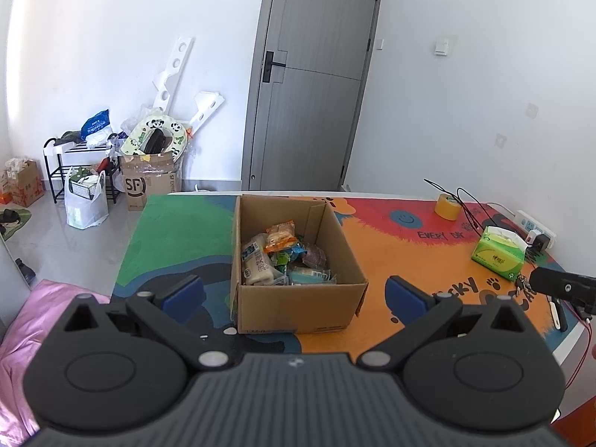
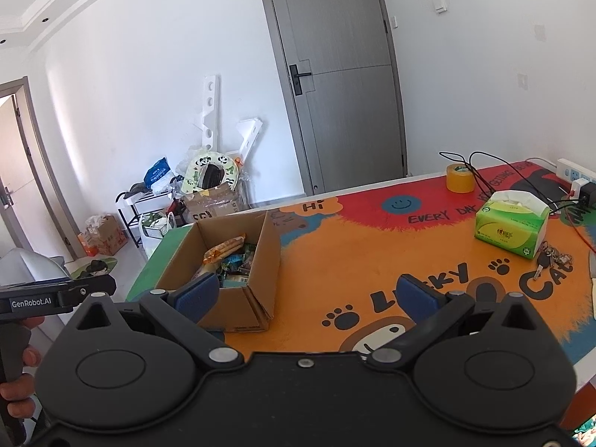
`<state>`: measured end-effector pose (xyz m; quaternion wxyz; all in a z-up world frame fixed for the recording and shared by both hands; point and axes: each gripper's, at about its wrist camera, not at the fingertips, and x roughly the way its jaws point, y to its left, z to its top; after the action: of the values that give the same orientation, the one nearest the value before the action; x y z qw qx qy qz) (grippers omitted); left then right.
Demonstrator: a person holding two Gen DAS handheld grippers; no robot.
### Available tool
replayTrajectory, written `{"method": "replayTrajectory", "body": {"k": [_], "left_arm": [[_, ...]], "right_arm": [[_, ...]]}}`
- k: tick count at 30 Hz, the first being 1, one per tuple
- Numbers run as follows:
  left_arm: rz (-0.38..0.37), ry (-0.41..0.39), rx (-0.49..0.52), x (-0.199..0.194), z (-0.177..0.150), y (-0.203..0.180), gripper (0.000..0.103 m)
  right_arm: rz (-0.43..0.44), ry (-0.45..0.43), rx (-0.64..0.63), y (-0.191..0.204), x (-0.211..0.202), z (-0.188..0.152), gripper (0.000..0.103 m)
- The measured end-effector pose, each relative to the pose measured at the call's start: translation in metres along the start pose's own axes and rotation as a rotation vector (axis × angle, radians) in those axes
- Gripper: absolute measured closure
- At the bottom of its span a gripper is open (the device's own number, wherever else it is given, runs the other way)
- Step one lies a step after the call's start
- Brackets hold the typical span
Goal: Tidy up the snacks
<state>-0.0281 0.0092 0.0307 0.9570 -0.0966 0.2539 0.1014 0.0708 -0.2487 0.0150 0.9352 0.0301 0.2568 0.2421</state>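
Observation:
An open cardboard box stands on the colourful table mat. It holds several packaged snacks, piled loosely. The box also shows in the right wrist view, with the snacks inside. My left gripper is open and empty, held in front of the box's near wall. My right gripper is open and empty, above the mat just right of the box. The right gripper's body shows at the right edge of the left wrist view.
A green tissue pack, a roll of yellow tape, keys, black cables and a power strip lie at the table's right. Left of the table are a pink cushion, boxes and a shoe rack.

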Motion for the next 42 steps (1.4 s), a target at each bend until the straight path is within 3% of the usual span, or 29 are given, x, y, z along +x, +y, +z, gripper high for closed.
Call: {"method": "replayTrajectory", "body": {"k": [42], "left_arm": [[-0.026, -0.005, 0.007, 0.0022, 0.0002, -0.0021, 0.0]], "right_arm": [[-0.002, -0.004, 0.001, 0.0048, 0.0033, -0.0008, 0.0]]}}
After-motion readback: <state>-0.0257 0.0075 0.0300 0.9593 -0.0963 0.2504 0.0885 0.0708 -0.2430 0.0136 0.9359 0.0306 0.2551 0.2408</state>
